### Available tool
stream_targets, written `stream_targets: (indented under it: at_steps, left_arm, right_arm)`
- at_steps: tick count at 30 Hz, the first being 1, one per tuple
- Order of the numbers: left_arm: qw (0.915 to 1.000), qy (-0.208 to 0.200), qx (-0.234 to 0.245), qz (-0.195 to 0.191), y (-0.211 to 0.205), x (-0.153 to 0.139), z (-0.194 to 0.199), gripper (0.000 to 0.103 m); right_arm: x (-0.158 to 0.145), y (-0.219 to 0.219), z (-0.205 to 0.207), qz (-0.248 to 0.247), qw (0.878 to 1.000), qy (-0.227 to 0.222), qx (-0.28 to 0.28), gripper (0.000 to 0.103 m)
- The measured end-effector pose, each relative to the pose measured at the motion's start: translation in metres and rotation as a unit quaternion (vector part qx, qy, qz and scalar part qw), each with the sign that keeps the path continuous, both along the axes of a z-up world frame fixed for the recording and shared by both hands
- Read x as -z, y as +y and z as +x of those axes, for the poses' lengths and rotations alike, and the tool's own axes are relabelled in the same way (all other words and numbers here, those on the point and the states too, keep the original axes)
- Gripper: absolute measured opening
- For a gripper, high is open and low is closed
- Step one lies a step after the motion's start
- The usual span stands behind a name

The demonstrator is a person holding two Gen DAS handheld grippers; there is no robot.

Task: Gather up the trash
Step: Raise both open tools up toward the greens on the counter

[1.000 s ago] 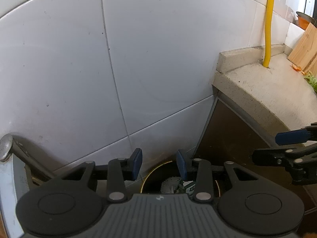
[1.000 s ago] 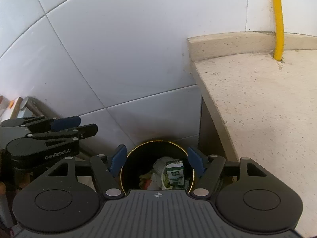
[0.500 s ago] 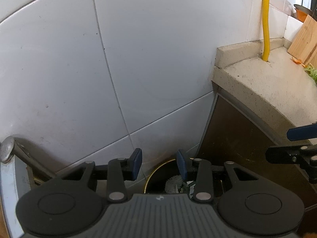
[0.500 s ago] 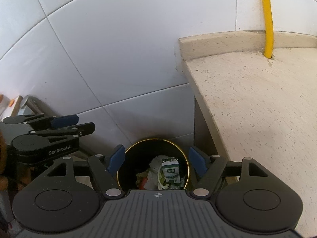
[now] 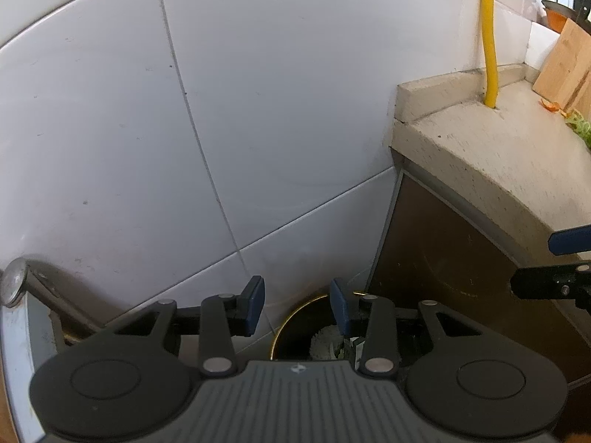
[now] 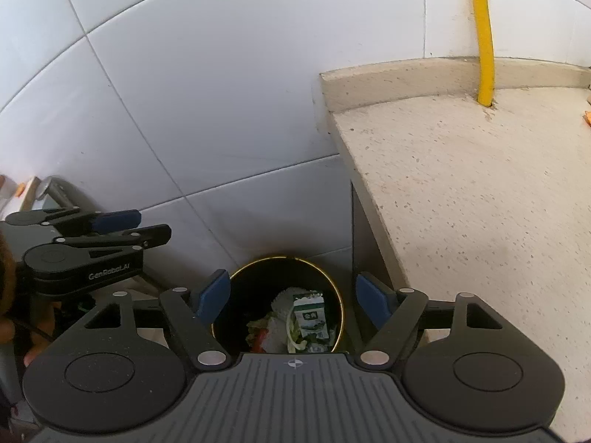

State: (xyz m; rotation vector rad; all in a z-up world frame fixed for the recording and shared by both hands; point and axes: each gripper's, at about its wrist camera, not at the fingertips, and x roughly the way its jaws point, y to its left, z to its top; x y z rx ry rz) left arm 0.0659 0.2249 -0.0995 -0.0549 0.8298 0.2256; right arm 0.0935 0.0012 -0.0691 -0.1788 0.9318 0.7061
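**Hovering over the filled bin, both grippers empty**

Pointing down at the floor corner, the right gripper (image 6: pixel 291 299) hangs above a round black bin (image 6: pixel 236 288) with a gold rim. Its jaws have just been opening and stand wide, nothing between them. The bin sits on the floor against the white tiled wall (image 6: pixel 221 92), just beside the counter (image 6: pixel 461 184). Inside lie a small green-and-white carton (image 6: pixel 310 317), upright and tilted, white crumpled paper (image 6: pixel 282 301) and green and red scraps (image 6: pixel 258 328). The left gripper (image 5: pixel 297 304) is partly parted, holding nothing, above the same bin (image 5: pixel 295 325). A yellow pipe (image 6: pixel 484 37) rises from the counter.
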Motion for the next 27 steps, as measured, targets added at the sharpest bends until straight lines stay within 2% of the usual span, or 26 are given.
stream_targets:
  at_steps: [12, 17, 27]
  left_arm:
    - [0.9999, -0.001, 0.013, 0.005, -0.008, -0.002, -0.001, 0.034]
    - [0.9999, -0.001, 0.016, 0.006, -0.013, -0.002, -0.003, 0.04]
    - [0.9996, 0.002, 0.028, 0.01, -0.024, -0.001, -0.004, 0.041]
  right_arm:
    - [0.0, -0.003, -0.002, 0.004, 1.0, 0.001, 0.004, 0.083]
    - [0.0, -0.007, -0.001, 0.005, 1.0, 0.002, 0.006, 0.083]
    - [-0.001, -0.023, -0.002, 0.013, 1.0, 0.006, 0.019, 0.085]
